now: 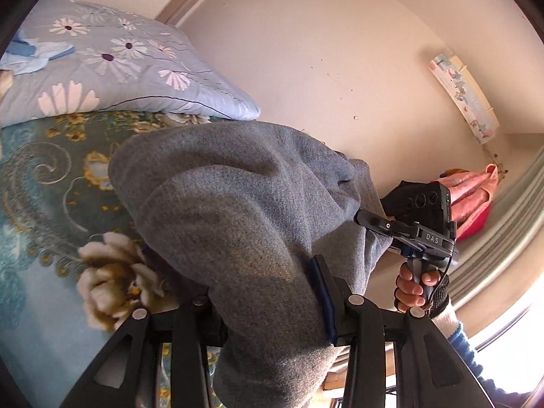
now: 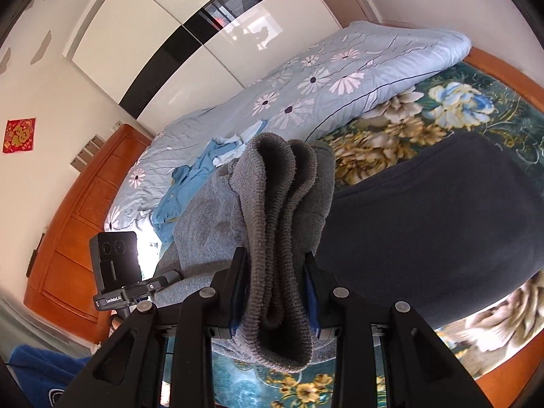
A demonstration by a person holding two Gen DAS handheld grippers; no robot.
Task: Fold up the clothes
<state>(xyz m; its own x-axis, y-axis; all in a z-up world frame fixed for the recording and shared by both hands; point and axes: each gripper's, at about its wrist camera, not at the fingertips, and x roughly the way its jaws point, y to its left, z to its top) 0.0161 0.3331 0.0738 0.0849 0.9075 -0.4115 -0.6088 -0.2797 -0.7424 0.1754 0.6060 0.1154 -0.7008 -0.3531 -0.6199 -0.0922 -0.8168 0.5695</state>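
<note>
A grey knit sweater (image 1: 238, 210) hangs bunched between both grippers above the bed. My left gripper (image 1: 268, 292) is shut on a thick fold of it; the cloth drapes over and hides the left finger. In the right wrist view the sweater's ribbed hem (image 2: 278, 224) is gathered in folds, and my right gripper (image 2: 275, 272) is shut on it. The rest of the sweater (image 2: 204, 224) trails left toward the left gripper's body (image 2: 115, 258). A person's hand (image 1: 413, 289) grips the right gripper's handle, to the right of the sweater.
The bed has a teal floral blanket (image 1: 51, 176) and a light blue flowered quilt (image 2: 306, 88) at the back. A dark navy garment (image 2: 425, 221) lies flat on the blanket, a light blue garment (image 2: 190, 183) on the quilt. Wooden headboard (image 2: 78, 224) left; pink cloth (image 1: 472, 197) by the wall.
</note>
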